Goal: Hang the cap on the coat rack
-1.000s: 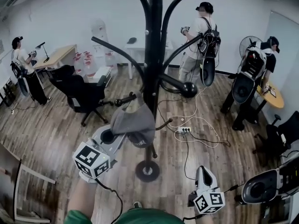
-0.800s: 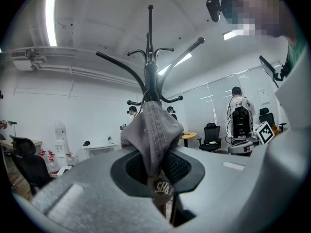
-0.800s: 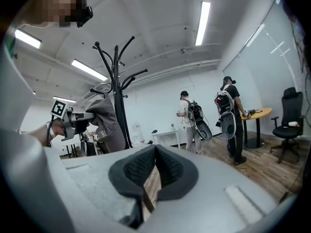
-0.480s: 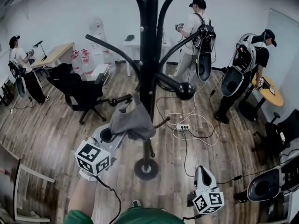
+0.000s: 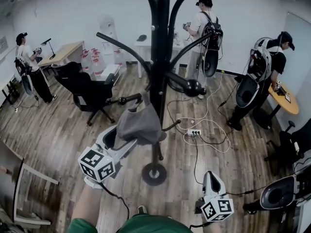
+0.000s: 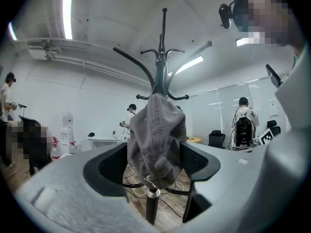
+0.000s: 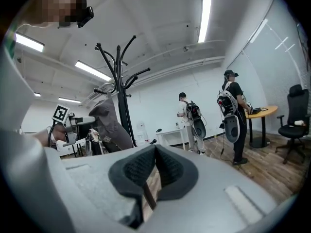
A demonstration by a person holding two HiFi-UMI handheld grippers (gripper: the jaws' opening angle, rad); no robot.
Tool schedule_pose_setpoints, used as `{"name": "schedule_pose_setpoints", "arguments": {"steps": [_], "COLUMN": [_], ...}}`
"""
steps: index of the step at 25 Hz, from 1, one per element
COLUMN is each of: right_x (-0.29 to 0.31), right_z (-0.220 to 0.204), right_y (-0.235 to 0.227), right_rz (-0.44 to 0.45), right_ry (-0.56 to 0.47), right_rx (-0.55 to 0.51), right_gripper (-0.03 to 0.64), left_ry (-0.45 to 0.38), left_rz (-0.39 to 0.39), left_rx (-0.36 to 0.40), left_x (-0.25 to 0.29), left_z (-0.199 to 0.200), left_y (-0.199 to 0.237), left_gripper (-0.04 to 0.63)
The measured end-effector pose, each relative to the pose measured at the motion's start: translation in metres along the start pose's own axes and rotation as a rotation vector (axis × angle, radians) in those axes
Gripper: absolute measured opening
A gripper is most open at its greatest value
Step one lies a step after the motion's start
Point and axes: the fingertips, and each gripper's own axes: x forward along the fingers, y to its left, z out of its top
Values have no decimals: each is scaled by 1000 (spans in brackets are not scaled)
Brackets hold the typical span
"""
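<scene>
Wood plank floor (image 5: 58, 125) in a white-walled office, with loose cables and a power strip (image 5: 193, 134) lying right of the coat rack (image 5: 159, 57) and a black office chair (image 5: 90, 93) far left. The cap (image 5: 140, 125) hangs on one of the rack's lower arms, right between the left gripper (image 5: 115, 139) jaws, which are opening around it. The right gripper (image 5: 212, 177) is clenched on nothing, near right. Only the head view catches the rack's round base (image 5: 154, 174); the left gripper view gets a ceiling light strip (image 6: 68, 11).

The left gripper (image 5: 119, 139) is raised at lower left, jaws opening (the cap (image 6: 155, 135) hangs loose between them); the right gripper (image 5: 212, 178) is held at lower right, jaws together.
</scene>
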Motion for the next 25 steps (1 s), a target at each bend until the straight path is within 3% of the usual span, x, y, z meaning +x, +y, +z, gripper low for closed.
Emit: {"name": "schedule_pose_setpoints", "arguments": {"steps": [12,18,22,25], "right_x": [-9,-17,-19,-20], "right_z": [6,18,36,49], "right_y": [15,19,18,20], "right_rz": [99,151,180,206], "right_ry": [-7,-34,-73,-105], "right_rx": [-11,-47,-91,-125], "right_gripper": [3,3,3,3], "left_ry": [39,-29,-63,-53], "left_rz": [67,187,300,338], "left_rx": [-70,-93,-79,-76], "left_x": [-40,-63,-74,-78], "left_z": [-37,-49,-56,-64], "left_y": [-29,-51,-72,-90], "left_gripper": [328,93,36,23]}}
